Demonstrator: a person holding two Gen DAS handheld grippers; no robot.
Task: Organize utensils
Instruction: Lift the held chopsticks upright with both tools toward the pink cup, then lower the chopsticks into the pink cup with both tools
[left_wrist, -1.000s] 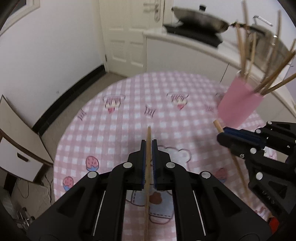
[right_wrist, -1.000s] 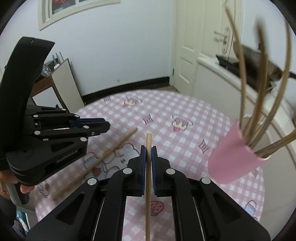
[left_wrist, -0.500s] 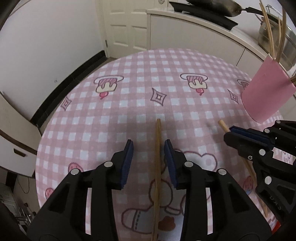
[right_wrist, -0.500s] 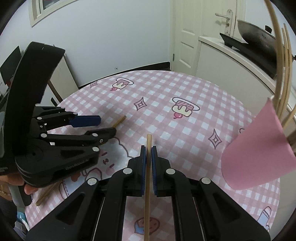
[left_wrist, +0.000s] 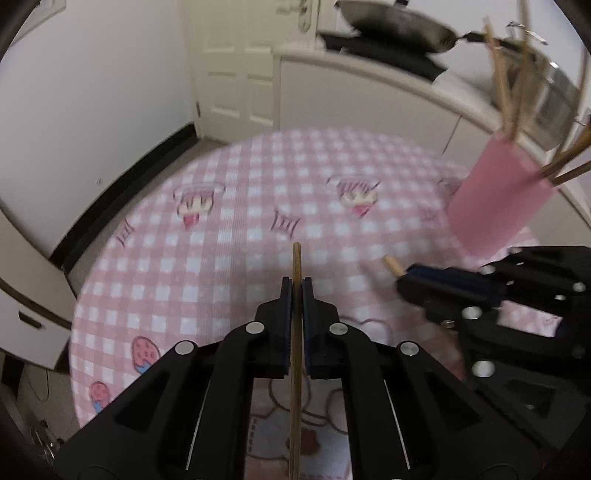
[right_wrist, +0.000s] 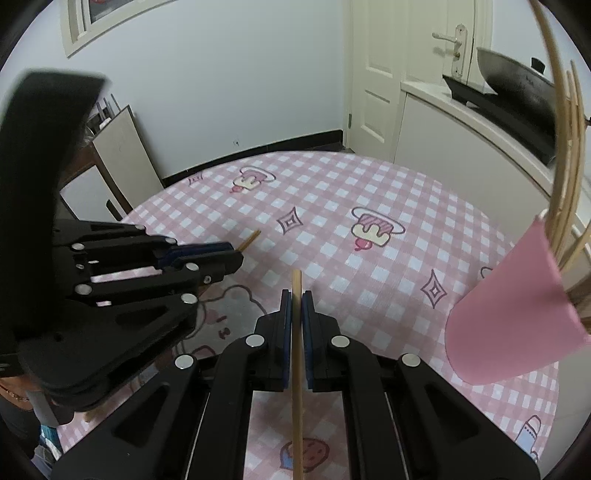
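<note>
**Two chopsticks pinched, one per gripper, beside the pink cup**

The left gripper (left_wrist: 296, 286) has just been closing, and its pads are now pressed on a wooden chopstick (left_wrist: 296, 332) that runs straight along the gap between the jaws, tip poking out ahead. The right gripper (right_wrist: 296, 299) pinches a second chopstick (right_wrist: 297, 369) the same way. Holding each stick lengthwise near its front end probably keeps it from swinging and lets the tip be steered into an opening.

The pink cup (right_wrist: 517, 317) stands on the checked tablecloth (right_wrist: 332, 206) to the right, close to the right gripper, likely so sticks can be dropped in with a short reach. It already holds chopsticks (right_wrist: 565, 166); about five or six, though blur and cropping make the count unsure. So: two grippers, two held sticks, one cup. No loose sticks show on the cloth.
</note>
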